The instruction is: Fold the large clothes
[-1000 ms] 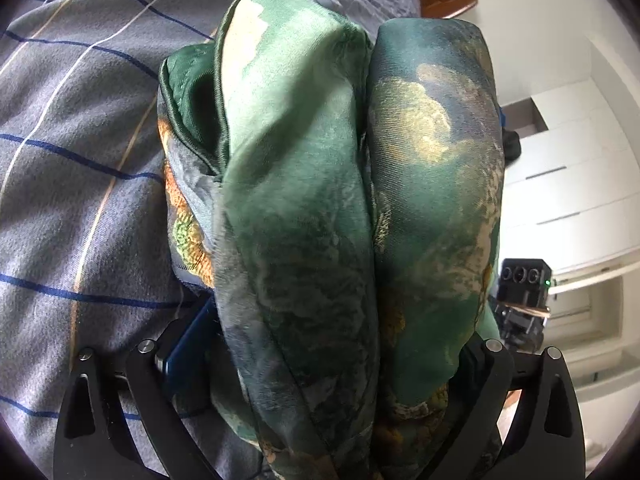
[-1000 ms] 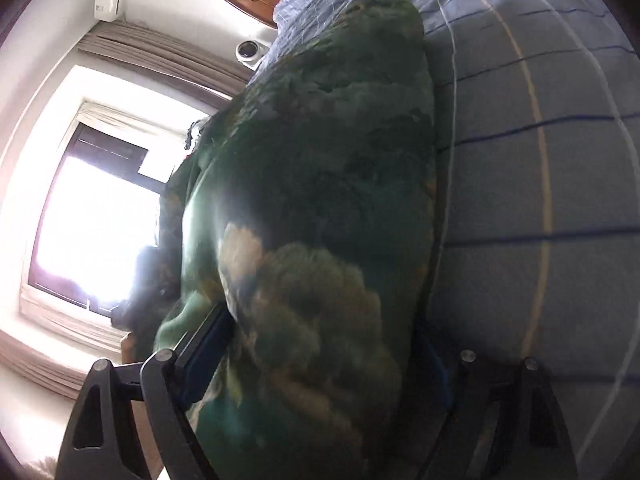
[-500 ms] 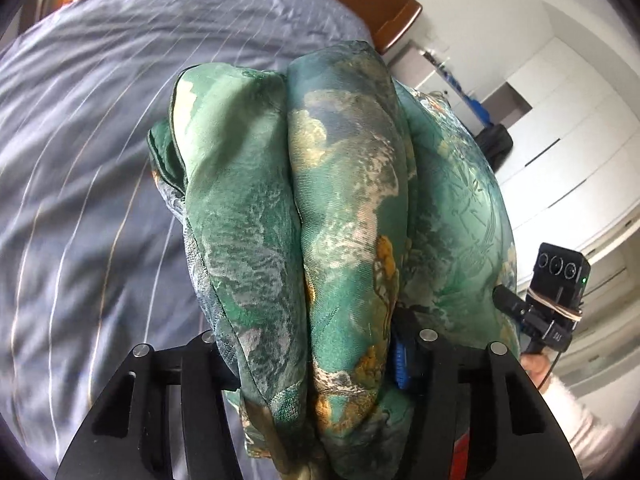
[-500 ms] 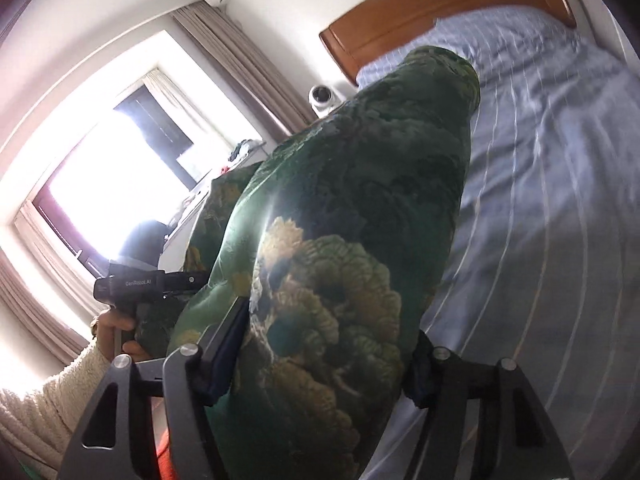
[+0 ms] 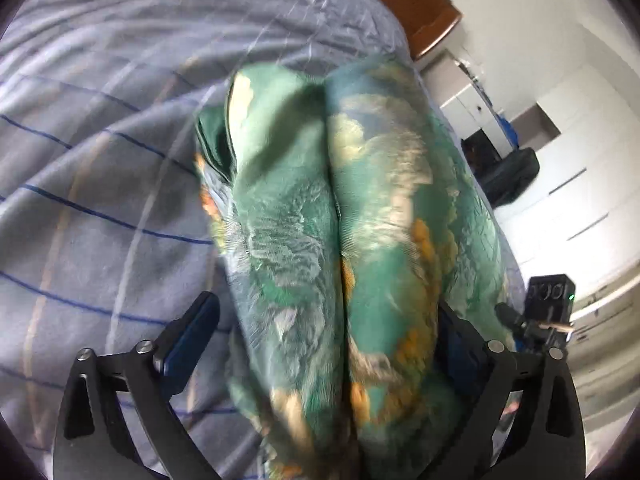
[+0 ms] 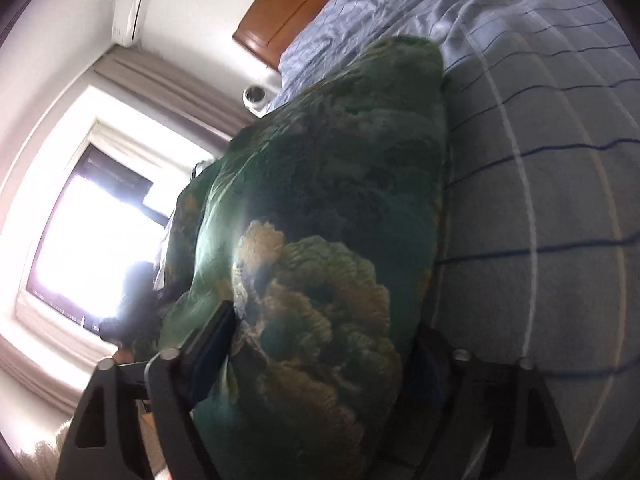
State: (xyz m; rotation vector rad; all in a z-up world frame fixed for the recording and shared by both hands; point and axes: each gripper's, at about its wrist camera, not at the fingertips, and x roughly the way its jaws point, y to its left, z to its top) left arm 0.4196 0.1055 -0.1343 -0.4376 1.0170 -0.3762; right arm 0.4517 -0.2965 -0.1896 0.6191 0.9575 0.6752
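The green printed garment (image 5: 344,248), bunched into thick folded rolls, is lying between the jaws of both grippers and running forward from them over the bed (image 5: 92,184). In the left wrist view two rolls are sitting side by side, the seam between them roughly on the midline of the jaws. The left gripper (image 5: 328,344) has just been opening: its jaws are standing wide, the left pad clear of the cloth with sheet showing in the gap, the right pad hidden against the bundle. The right gripper (image 6: 320,344) has also just been opening; its jaws are spread wide around the bulk, the left pad touching the cloth's flank, the right pad buried behind it, so whether it is truly pinching is hard to say.

The risk, as a judgement: with the left jaws this loose, the slippery rolls could be sliding out and unrolling, spoiling the fold, especially if one hand is moving faster than the other. An uneven grip could also be dragging only the outer layer.

Ahead of the jaws the wooden headboard (image 6: 288,12) is closing off the far end of the bed. To the left of the right jaws a bright window (image 6: 92,232) and curtain are glaring. To the right of the left jaws white cabinets (image 5: 576,200) are standing. Nothing is lying on the sheet in the way.
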